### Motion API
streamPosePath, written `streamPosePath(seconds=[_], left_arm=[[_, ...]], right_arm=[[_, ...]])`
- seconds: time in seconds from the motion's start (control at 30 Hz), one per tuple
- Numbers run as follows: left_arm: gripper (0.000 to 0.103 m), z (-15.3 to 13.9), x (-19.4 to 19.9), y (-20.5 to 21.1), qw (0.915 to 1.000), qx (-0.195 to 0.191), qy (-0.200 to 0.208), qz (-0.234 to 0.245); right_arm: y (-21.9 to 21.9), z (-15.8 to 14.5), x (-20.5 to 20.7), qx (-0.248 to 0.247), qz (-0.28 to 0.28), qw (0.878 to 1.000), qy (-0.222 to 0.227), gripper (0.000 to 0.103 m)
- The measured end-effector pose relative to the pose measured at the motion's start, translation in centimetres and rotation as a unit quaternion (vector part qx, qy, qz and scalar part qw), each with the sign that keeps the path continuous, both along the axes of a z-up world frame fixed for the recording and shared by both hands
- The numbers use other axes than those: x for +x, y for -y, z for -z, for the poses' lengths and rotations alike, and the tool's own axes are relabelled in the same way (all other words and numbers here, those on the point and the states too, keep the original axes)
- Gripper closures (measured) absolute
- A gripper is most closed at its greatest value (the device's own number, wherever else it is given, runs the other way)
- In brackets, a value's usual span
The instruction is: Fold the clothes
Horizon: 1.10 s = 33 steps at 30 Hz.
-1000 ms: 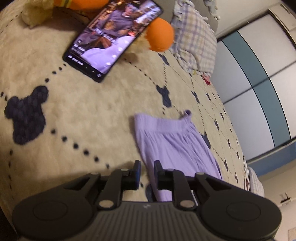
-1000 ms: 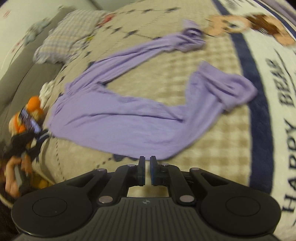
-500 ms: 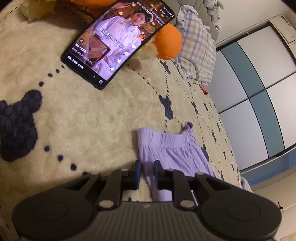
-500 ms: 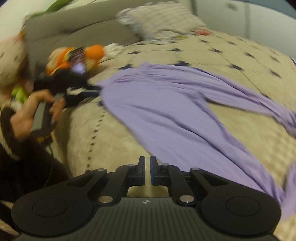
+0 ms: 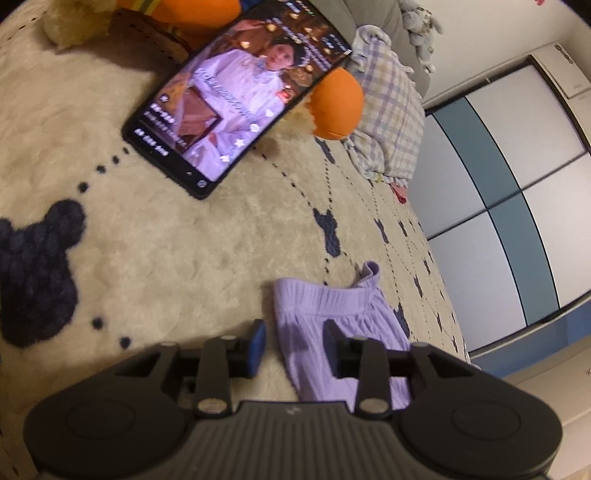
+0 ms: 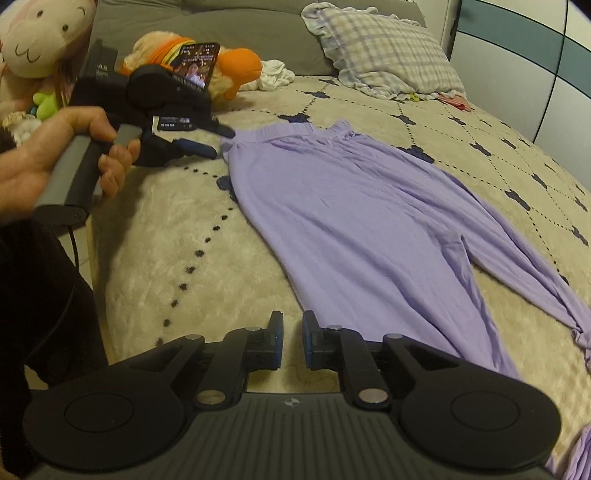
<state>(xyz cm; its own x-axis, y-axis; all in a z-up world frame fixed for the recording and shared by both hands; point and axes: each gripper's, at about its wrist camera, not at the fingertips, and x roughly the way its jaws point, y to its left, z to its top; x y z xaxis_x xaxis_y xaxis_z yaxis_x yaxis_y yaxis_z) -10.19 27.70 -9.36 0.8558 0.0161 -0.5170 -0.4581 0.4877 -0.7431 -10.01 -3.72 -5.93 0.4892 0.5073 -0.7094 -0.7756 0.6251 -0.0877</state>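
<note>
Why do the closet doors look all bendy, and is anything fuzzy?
Left wrist view: the fisheye lens bows the closet doors; the phone is slightly blurred. Right wrist view: sharper, though the purple pants and bed curve toward the edges.

Trousers (image 6: 369,221) on bed (image 6: 166,229), pillow (image 6: 388,55) behind.

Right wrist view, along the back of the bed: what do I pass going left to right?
Pink-faced plush toy → phone → orange plush → white cloth → plaid pillow.
</note>
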Motion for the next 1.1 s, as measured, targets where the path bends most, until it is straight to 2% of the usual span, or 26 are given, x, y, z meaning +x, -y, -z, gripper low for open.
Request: streamPosePath(seconds=[0.17,0.33,0.4,0.47,0.5,0.53,0.6,0.87,0.93,1.1], left_arm=[[0.065,-0.1,0.5,0.6,0.9996,0.028,-0.007,0.003],[0.096,-0.1,0.6,0.9,0.9987,0.043,-0.025,0.006],[0.1,-0.1,0.6,0.9,0.9984,0.048,-0.03,0.007],[0.101,-0.2,0.4,0.9,0.9981,0.053,-0.031,0.005],[0.101,-0.3,0.4,0.9,0.9979,0.055,-0.033,0.003],[0.101,-0.5,0.3,0.9,0.9978,0.057,-0.034,0.001],[0.101,-0.7,0.1,0.8,0.9977,0.056,-0.038,-0.004],[0.101,-1.1,-0.5,-0.2,0.9982,0.037,-0.046,-0.009],[0.101,-1.1,-0.6,-0.3,0.9983,0.035,-0.047,-0.007],[0.101,-0.8,-0.4,0.0,0.9981,0.034,-0.051,-0.003]], right_arm=[[0.2,0.1,0.3,0.003,0.01,1.0,0.006,0.086],[0.0,0.6,0.6,-0.003,0.014,1.0,0.021,0.087],[-0.1,0.7,0.7,-0.006,0.013,1.0,0.028,0.087],[-0.2,0.8,0.7,-0.009,0.013,0.999,0.035,0.089],[-0.3,0.8,0.7,-0.009,0.014,0.999,0.037,0.092],[-0.2,0.7,0.7,-0.007,0.015,0.999,0.036,0.099],[-0.1,0.5,0.8,-0.002,0.019,0.999,0.034,0.103],[1.3,-1.6,1.4,0.092,0.004,0.994,-0.055,0.103],[1.3,-1.8,1.1,0.09,-0.003,0.995,-0.047,0.103],[0.8,-1.2,0.3,0.039,-0.012,0.999,-0.002,0.094]])
